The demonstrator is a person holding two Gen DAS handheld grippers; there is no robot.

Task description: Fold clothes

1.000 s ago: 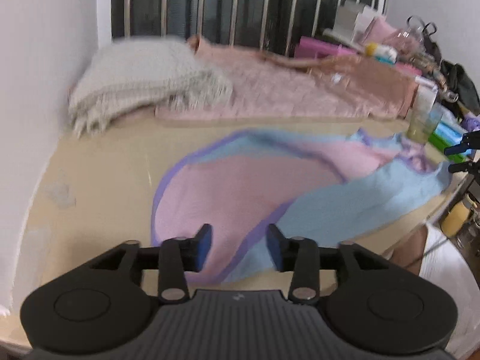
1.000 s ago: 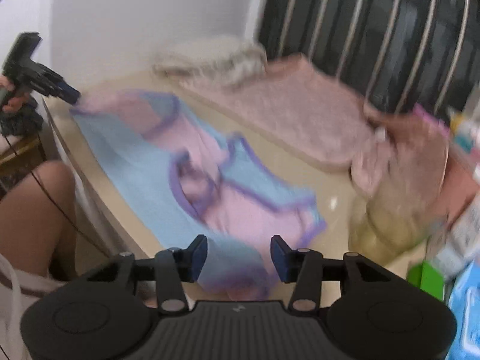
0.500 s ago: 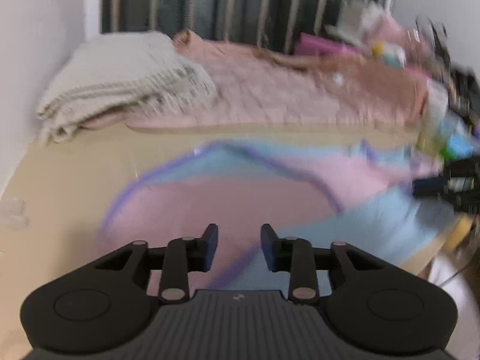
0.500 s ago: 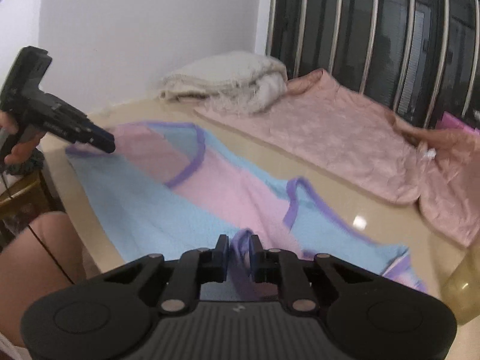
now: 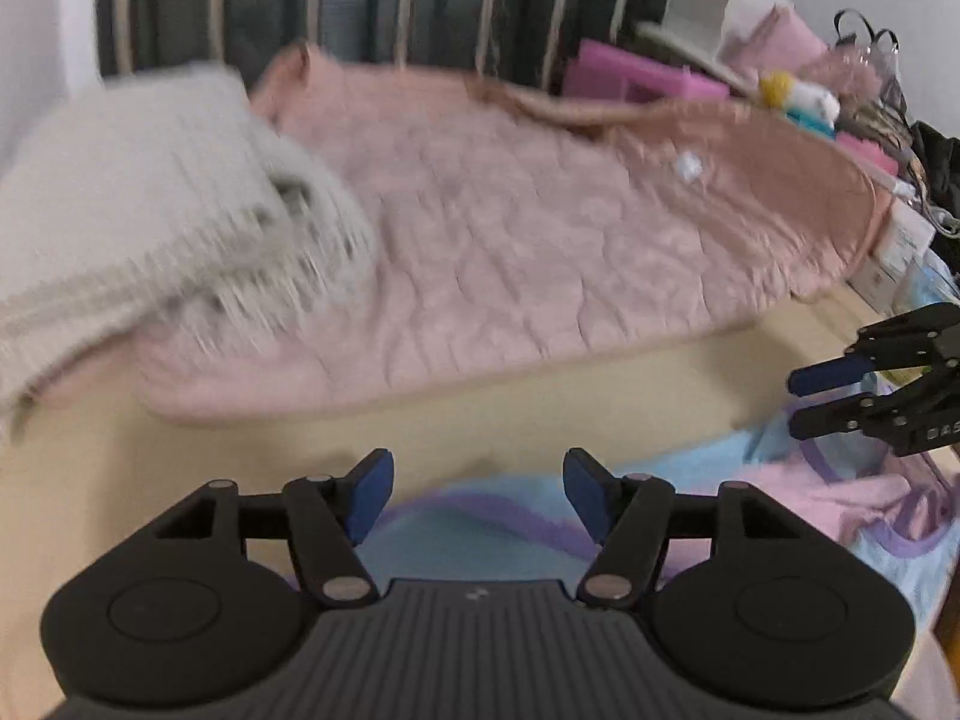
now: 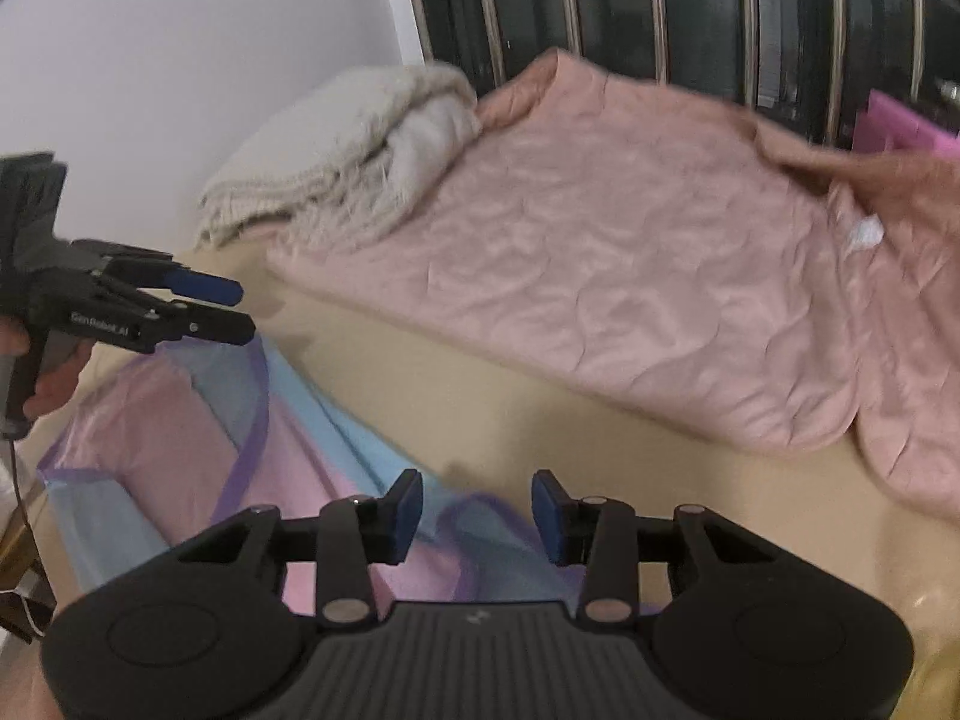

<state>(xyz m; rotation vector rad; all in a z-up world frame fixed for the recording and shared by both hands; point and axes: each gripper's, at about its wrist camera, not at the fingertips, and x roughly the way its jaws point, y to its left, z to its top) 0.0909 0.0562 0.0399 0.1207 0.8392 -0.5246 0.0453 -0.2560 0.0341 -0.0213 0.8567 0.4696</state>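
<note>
A pink and light-blue garment with purple trim [image 5: 780, 492] lies on the beige table [image 5: 540, 396], bunched along the near side. My left gripper [image 5: 478, 495] hovers over its trimmed edge. Its jaws are opening; cloth lies beneath them, but the pads do not press on it. In the right wrist view the garment [image 6: 180, 468] stretches from lower left to under my right gripper [image 6: 477, 516]. Its jaws are also opening, with fabric below the gap and free of the pads. Each gripper shows in the other's view: the right gripper [image 5: 822, 396] and the left gripper [image 6: 222, 306].
A pink quilted blanket [image 5: 540, 228] covers the far half of the table, with a folded grey-white knitted throw [image 5: 150, 216] at its left. Dark window bars [image 6: 660, 0] stand behind. Boxes and clutter [image 5: 780, 78] crowd the far right. A hand [image 6: 54, 384] holds the left gripper.
Both grippers moved toward the far side of the table, so the quilt looks nearer. The right gripper, pinched on the trimmed fabric half a second ago, now stands apart. The left jaws widened.
</note>
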